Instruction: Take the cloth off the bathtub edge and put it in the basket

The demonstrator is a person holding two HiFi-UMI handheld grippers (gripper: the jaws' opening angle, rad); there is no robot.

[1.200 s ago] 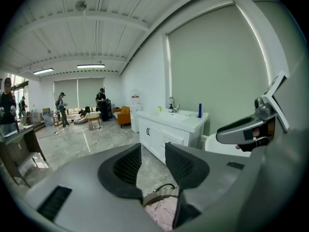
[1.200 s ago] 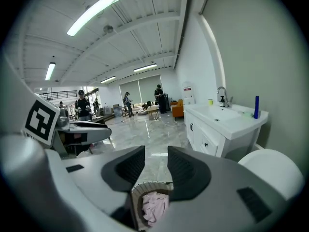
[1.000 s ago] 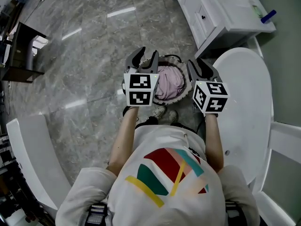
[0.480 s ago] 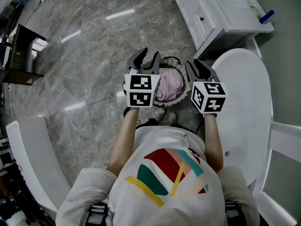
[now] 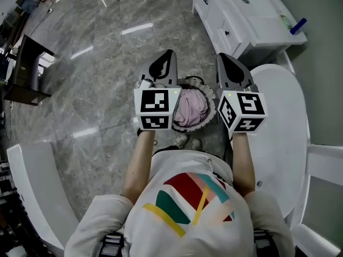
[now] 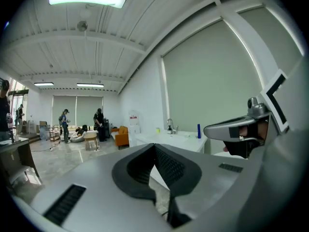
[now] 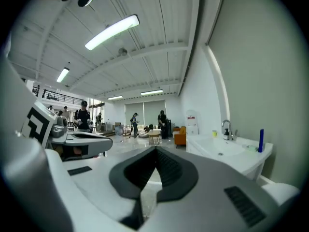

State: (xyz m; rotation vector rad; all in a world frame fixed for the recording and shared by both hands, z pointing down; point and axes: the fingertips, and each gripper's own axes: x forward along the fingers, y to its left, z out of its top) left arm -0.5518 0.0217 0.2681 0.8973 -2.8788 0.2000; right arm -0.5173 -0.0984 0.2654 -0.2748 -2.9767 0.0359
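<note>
- Nearest to me was the person's white shirt (image 5: 187, 208) with its coloured stripes, both forearms reaching forward from it.
- I saw the left gripper (image 5: 167, 59) raised over the floor, its fingers (image 6: 170, 166) clenched together with nothing between them.
- The right gripper (image 5: 225, 63) hung beside it at about the same height, its fingers (image 7: 170, 168) pressed together and likewise empty.
- Between and below the two grippers, the pink cloth (image 5: 191, 105) lay bunched inside the round basket (image 5: 188, 81), which stood on the grey marble floor (image 5: 107, 47).
- The white bathtub (image 5: 278, 122) ran along my right, just beside the basket.
- Farthest off stood the white vanity (image 5: 236, 20), with a blue bottle (image 5: 298, 25) near its far corner.
</note>
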